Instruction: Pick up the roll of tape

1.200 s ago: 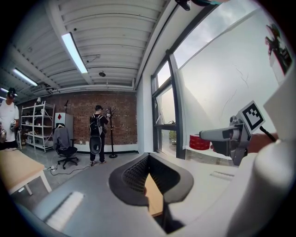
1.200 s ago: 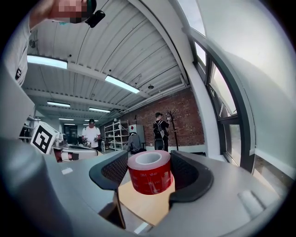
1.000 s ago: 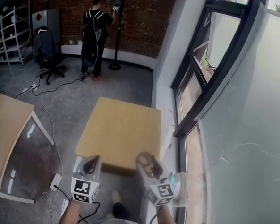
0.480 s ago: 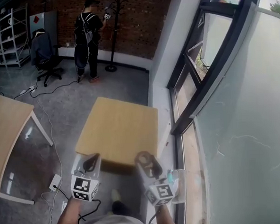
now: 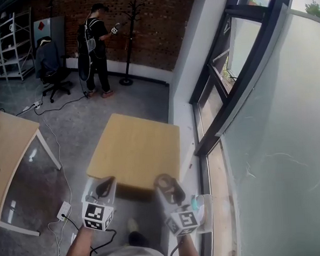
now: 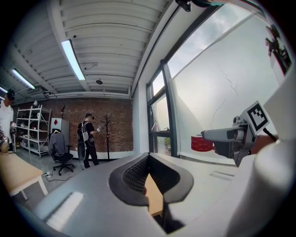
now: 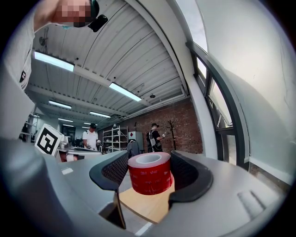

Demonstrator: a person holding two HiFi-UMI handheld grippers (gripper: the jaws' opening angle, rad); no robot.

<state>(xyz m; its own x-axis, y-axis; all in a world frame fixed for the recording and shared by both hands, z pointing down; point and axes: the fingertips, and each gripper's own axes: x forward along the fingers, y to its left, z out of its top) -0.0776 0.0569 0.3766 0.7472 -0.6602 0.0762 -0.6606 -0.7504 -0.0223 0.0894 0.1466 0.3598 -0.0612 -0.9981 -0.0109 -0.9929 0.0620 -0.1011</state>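
The roll of tape (image 7: 149, 175) is red with a white core, and it sits upright between the pads of my right gripper (image 7: 149, 169), which is shut on it. It hangs in the air above the near edge of a small wooden table (image 5: 137, 148). From the left gripper view the roll of tape (image 6: 202, 143) shows red at the right gripper's tip. In the head view my right gripper (image 5: 168, 186) is at the bottom centre and my left gripper (image 5: 104, 186) beside it. My left gripper (image 6: 148, 159) is shut with nothing in it.
A glass window wall (image 5: 266, 91) and its sill run along the right. A second wooden table (image 5: 4, 139) stands at the left. Cables and a power strip (image 5: 63, 209) lie on the floor. Far back are a person (image 5: 93, 47), a coat stand (image 5: 130, 40) and an office chair (image 5: 50, 61).
The person at the back has walked to the left. Both grippers keep about the same place in the head view, and the tape stays in the right one.
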